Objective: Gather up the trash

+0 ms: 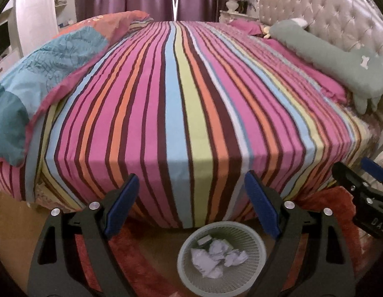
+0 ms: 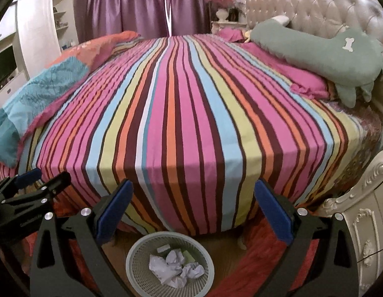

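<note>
Our left gripper [image 1: 191, 198] hangs with its jaws spread wide and nothing between them; the bin [image 1: 253, 237] sits just below and ahead on the floor, crumpled paper [image 1: 217, 256] inside. Beyond it rises the striped bed [image 1: 181, 104]. Our right gripper [image 2: 192, 203] is likewise wide apart and empty, the bin [image 2: 139, 252] below, slightly left.

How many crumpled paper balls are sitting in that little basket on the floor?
About 3, bunched together in the basket: a large wad at left, one behind it, one at right. More may be hidden underneath.
</note>
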`<state>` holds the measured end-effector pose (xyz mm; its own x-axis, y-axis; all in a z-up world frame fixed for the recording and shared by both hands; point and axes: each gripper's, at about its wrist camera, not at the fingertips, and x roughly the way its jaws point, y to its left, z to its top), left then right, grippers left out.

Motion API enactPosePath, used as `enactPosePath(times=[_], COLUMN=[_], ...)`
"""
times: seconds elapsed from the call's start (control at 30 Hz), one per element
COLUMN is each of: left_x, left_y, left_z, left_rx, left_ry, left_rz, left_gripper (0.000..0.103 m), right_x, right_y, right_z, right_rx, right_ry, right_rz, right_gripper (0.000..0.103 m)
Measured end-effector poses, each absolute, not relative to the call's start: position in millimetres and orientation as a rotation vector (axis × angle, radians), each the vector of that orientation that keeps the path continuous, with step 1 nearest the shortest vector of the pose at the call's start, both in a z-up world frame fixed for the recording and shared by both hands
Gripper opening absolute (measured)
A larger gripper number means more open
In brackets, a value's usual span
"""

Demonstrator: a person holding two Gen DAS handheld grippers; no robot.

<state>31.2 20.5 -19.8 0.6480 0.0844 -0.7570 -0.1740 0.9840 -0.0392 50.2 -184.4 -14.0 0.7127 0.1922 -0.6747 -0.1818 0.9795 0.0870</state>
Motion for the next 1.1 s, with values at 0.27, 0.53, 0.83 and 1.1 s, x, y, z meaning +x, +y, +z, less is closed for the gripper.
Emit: enactPosePath(times=[0.27,0.53,0.83,1.1], left_x=[29,26,24,27], left_y=[9,9,10,10], left_z=[-4,5,10,11], left_rx=[-0.098,-0.104,-0.096,-0.086], left_ry=[0.831,0.812,0.803,0.803], left_rz=[0.105,0.101,0.109,0.123], left_gripper=[0.085,0.085,0.085,0.085], right_x=[45,46,45,45], right_y=[-185,-187,-185,-182], right_z=[8,11,13,13], right_rx=[0.019,0.031,0.033,0.027], right_ry=[0.681,0.673,0.678,0.680], right_rz=[0.195,0.192,0.194,0.198], right_gripper=[0.094,0.094,0.094,0.094])
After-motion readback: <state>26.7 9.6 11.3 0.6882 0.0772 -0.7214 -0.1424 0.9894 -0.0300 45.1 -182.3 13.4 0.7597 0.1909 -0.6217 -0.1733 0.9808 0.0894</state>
